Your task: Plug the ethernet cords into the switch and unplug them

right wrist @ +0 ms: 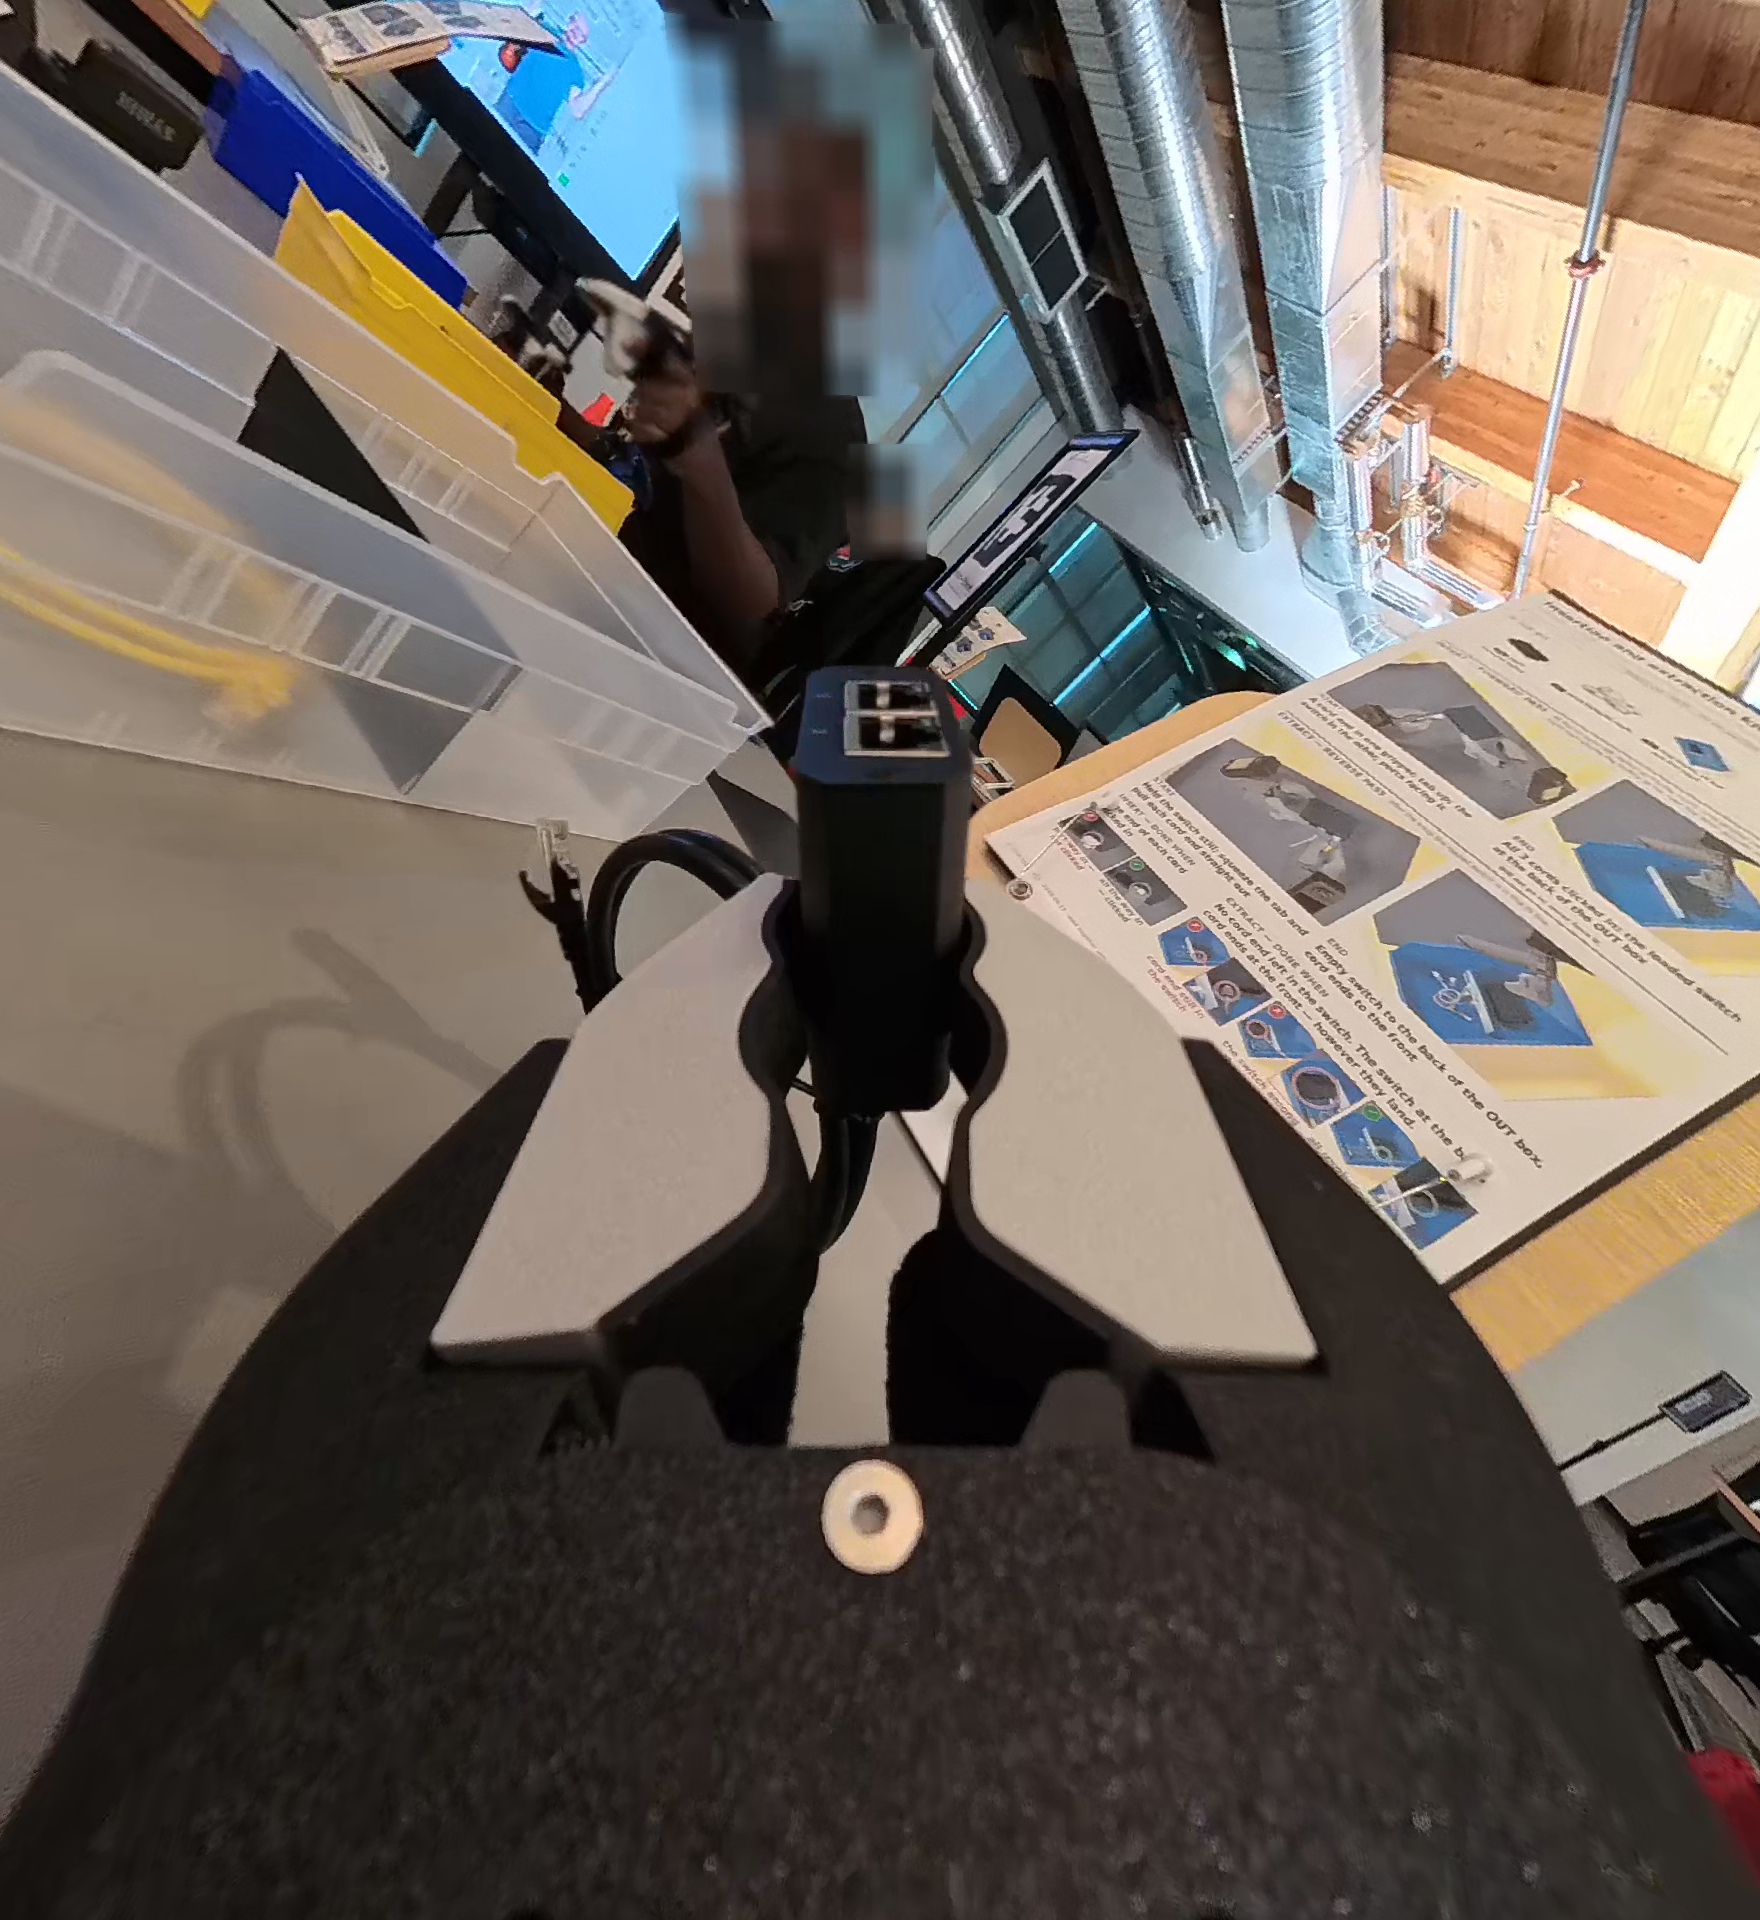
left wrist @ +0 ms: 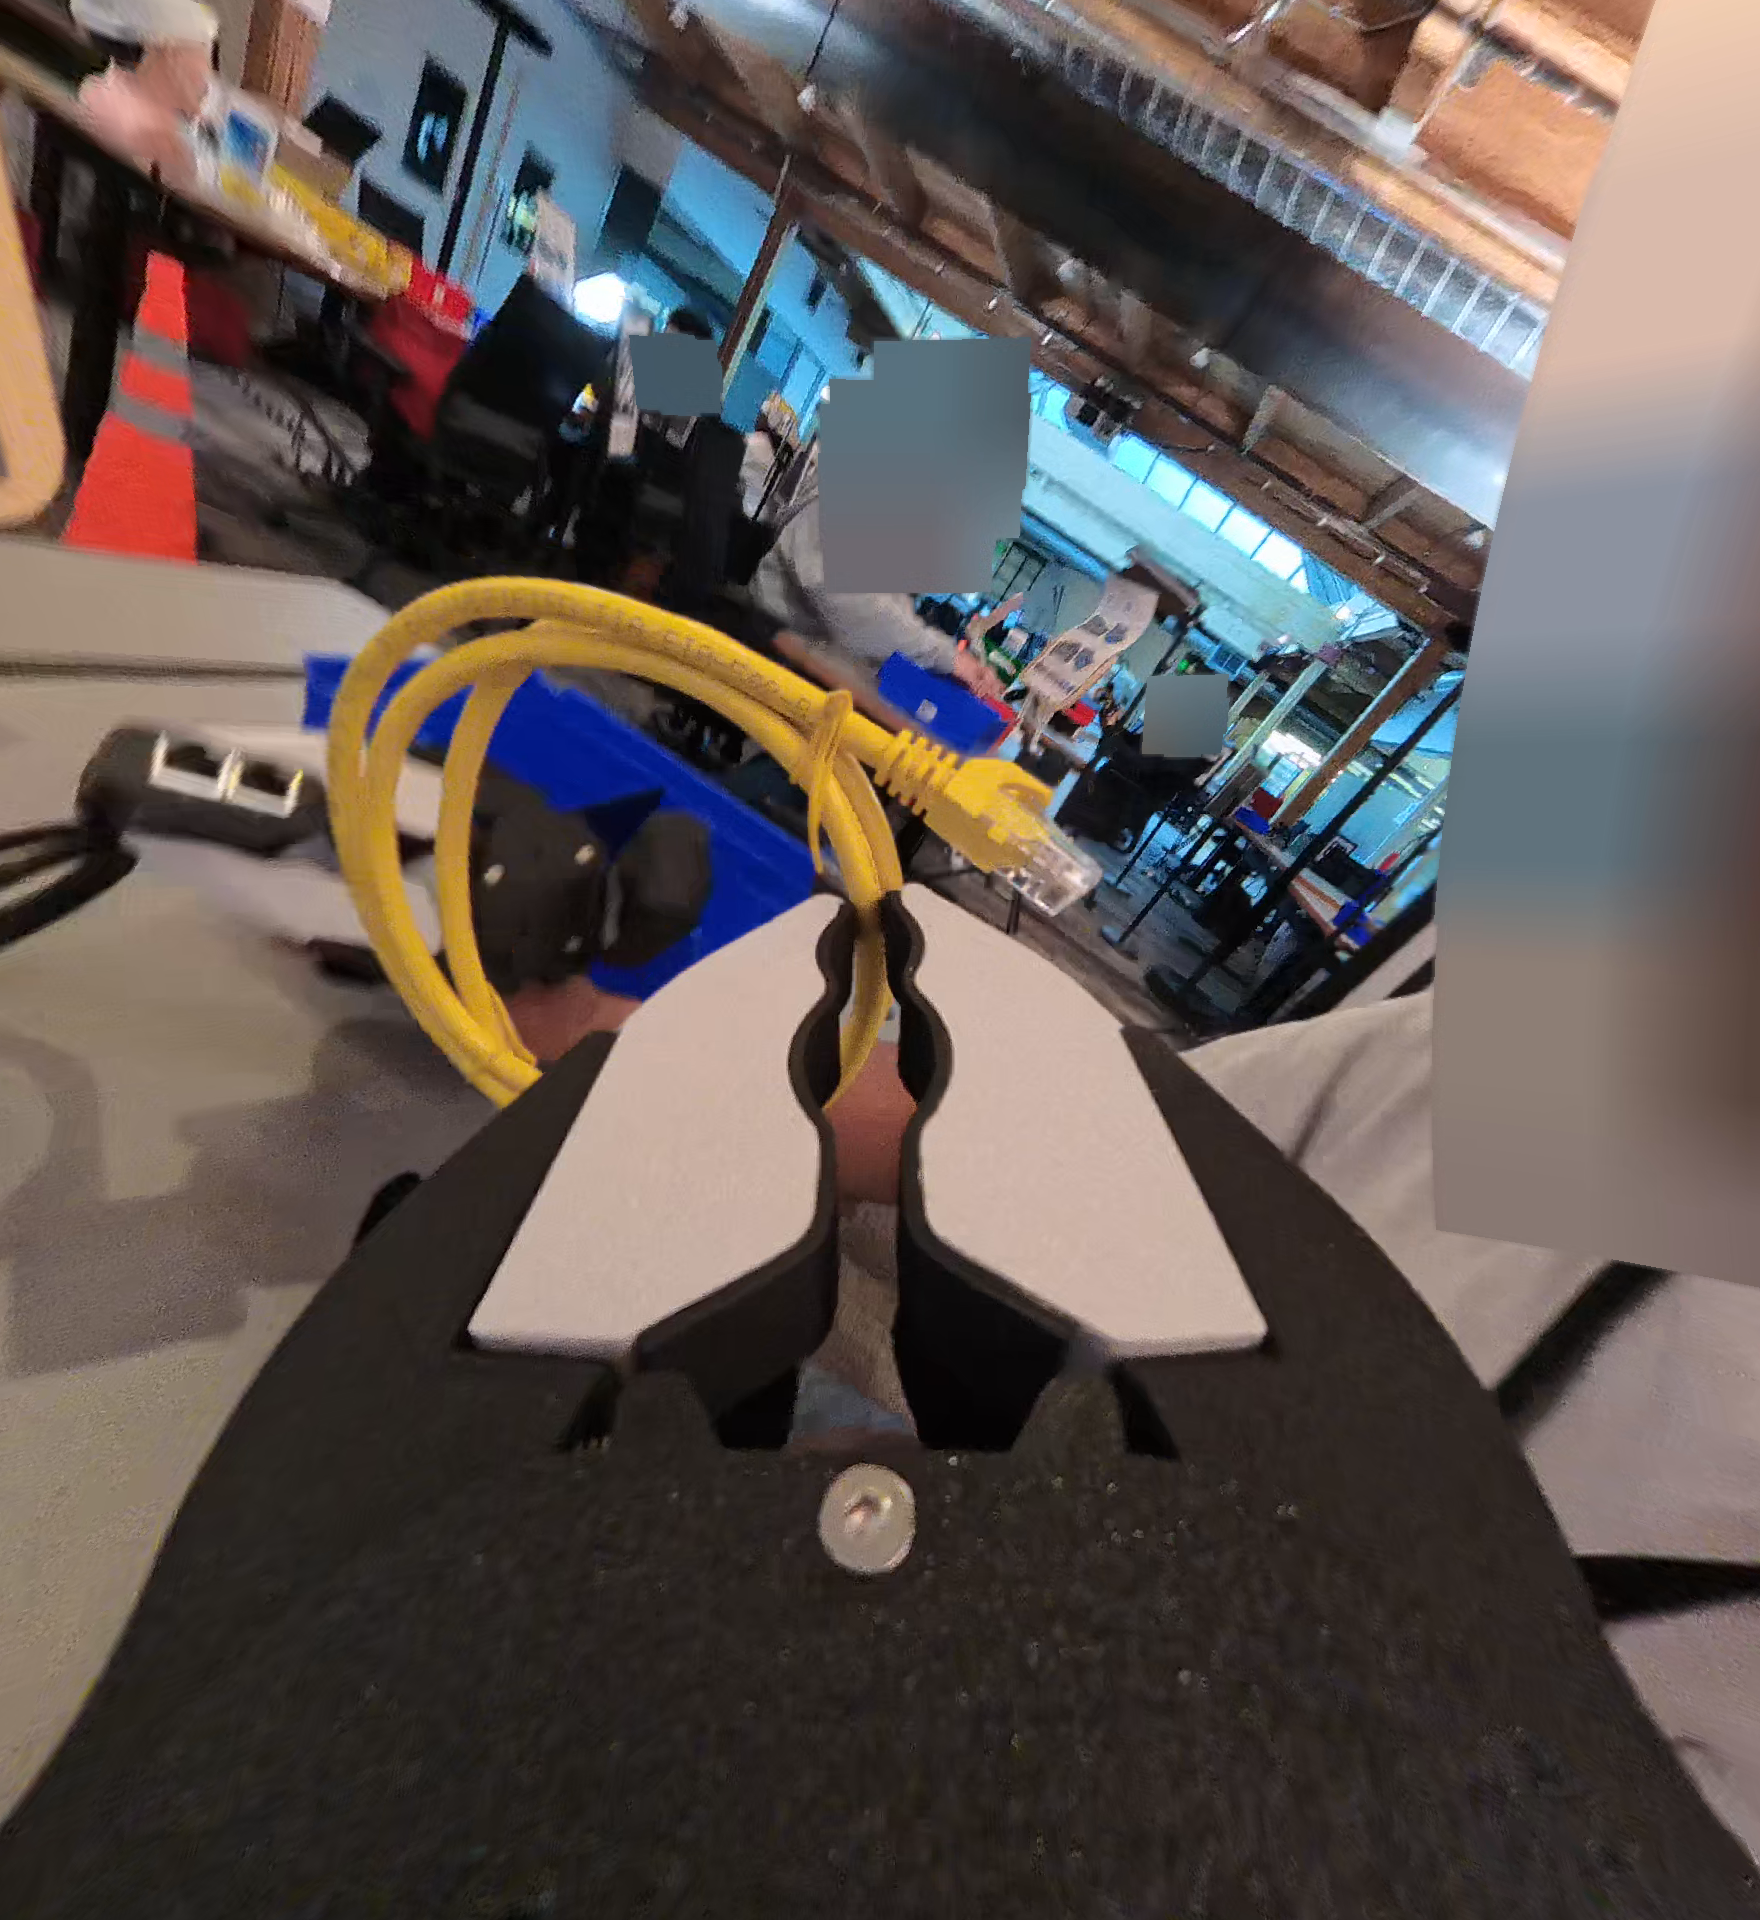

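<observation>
Switch (right wrist: 876, 883): small black unit, clamped upright between right gripper (right wrist: 871, 935) jaws, pads pressed on both sides; two empty ports (right wrist: 897, 717) face away from the camera. A black cord (right wrist: 647, 894) hangs from its lower end, free plug (right wrist: 554, 836) beside it.

Yellow ethernet cord (left wrist: 564, 644): coiled, tied w/ a thin yellow twist-tie, held off the tabletop (left wrist: 76, 1143). Left gripper (left wrist: 868, 920) jaws nearly shut, pinching one strand at the tips, well back from the clear plug (left wrist: 1021, 831).

Risks:
- Grip on cord, not plug: plug likely to swivel or buckle on insertion; poor control of tab orientation.
- Thin strand could slip through the jaws under push force.
- Tied coil may snag on the switch or the right gripper.
- Off-axis push could tilt the switch in its clamp.
</observation>
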`<state>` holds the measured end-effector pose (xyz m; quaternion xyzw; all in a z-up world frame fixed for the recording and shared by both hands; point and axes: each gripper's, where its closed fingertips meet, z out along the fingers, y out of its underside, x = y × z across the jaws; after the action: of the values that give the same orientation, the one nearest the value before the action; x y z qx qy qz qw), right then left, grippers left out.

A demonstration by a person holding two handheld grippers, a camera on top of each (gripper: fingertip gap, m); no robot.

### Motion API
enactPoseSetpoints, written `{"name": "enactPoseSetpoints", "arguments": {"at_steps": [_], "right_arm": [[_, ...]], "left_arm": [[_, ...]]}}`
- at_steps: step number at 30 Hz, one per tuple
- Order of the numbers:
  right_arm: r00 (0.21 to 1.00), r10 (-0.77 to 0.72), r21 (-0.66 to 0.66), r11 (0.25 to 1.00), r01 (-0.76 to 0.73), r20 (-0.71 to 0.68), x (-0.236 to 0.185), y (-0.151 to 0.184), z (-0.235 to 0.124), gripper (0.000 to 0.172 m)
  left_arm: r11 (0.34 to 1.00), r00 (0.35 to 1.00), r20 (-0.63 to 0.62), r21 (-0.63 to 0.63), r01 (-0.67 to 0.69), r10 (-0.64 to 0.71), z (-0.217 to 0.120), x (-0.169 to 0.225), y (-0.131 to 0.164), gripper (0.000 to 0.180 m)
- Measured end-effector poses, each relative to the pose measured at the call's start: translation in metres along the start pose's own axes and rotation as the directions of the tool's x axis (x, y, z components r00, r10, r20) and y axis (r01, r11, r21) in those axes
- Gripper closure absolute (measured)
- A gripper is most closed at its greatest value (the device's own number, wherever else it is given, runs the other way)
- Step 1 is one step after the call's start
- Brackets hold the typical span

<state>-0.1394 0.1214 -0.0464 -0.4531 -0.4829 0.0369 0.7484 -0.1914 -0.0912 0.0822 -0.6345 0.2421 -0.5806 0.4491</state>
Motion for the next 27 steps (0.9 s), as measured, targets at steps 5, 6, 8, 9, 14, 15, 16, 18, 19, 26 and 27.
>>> {"name": "enactPoseSetpoints", "arguments": {"at_steps": [5, 6, 8, 9, 14, 15, 16, 18, 19, 26, 27], "right_arm": [[0.999, 0.047, -0.012, 0.999, -0.047, -0.025, 0.009, 0.007, -0.001, 0.148], [0.998, 0.052, -0.013, 0.999, -0.053, -0.027, 0.010, 0.007, -0.002, 0.148], [0.998, 0.053, -0.016, 0.998, -0.053, -0.024, 0.010, 0.007, -0.001, 0.148], [0.998, 0.051, -0.016, 0.999, -0.051, -0.021, 0.009, 0.008, -0.001, 0.148], [0.999, 0.032, -0.027, 0.999, -0.032, 0.003, 0.001, 0.008, 0.001, 0.147], [1.000, 0.029, -0.028, 0.999, -0.029, 0.008, 0.000, 0.008, 0.002, 0.147], [1.000, 0.027, -0.029, 0.999, -0.027, 0.011, -0.001, 0.008, 0.002, 0.148], [1.000, 0.025, -0.031, 0.999, -0.024, 0.014, -0.002, 0.008, 0.002, 0.148], [1.000, 0.024, -0.033, 0.999, -0.023, 0.016, -0.002, 0.009, 0.002, 0.147], [0.999, 0.036, -0.042, 0.998, -0.035, 0.023, -0.003, 0.013, 0.003, 0.148], [0.999, 0.039, -0.042, 0.998, -0.038, 0.025, -0.003, 0.013, 0.003, 0.147]], "left_arm": [[0.995, 0.955, 0.298, -0.099, 0.025, 0.005, 0.004, -0.120, 0.040, 0.175], [0.992, 0.932, 0.362, -0.121, 0.029, 0.017, -0.002, -0.142, 0.047, 0.175], [0.985, 0.880, 0.472, -0.172, 0.023, 0.061, -0.014, -0.175, 0.059, 0.175], [0.984, 0.866, 0.494, -0.178, 0.014, 0.077, -0.019, -0.183, 0.062, 0.176], [0.970, 0.804, 0.572, -0.244, -0.021, 0.161, -0.037, -0.208, 0.071, 0.175], [0.969, 0.796, 0.582, -0.246, -0.021, 0.165, -0.040, -0.211, 0.069, 0.176], [0.966, 0.771, 0.610, -0.259, -0.028, 0.186, -0.045, -0.215, 0.068, 0.175], [0.956, 0.699, 0.671, -0.288, -0.061, 0.247, -0.061, -0.223, 0.061, 0.175], [0.952, 0.670, 0.693, -0.298, -0.071, 0.267, -0.069, -0.226, 0.057, 0.175], [0.953, 0.552, 0.784, -0.297, -0.068, 0.284, -0.131, -0.233, 0.045, 0.176], [0.953, 0.547, 0.788, -0.298, -0.062, 0.282, -0.137, -0.234, 0.044, 0.176]]}}
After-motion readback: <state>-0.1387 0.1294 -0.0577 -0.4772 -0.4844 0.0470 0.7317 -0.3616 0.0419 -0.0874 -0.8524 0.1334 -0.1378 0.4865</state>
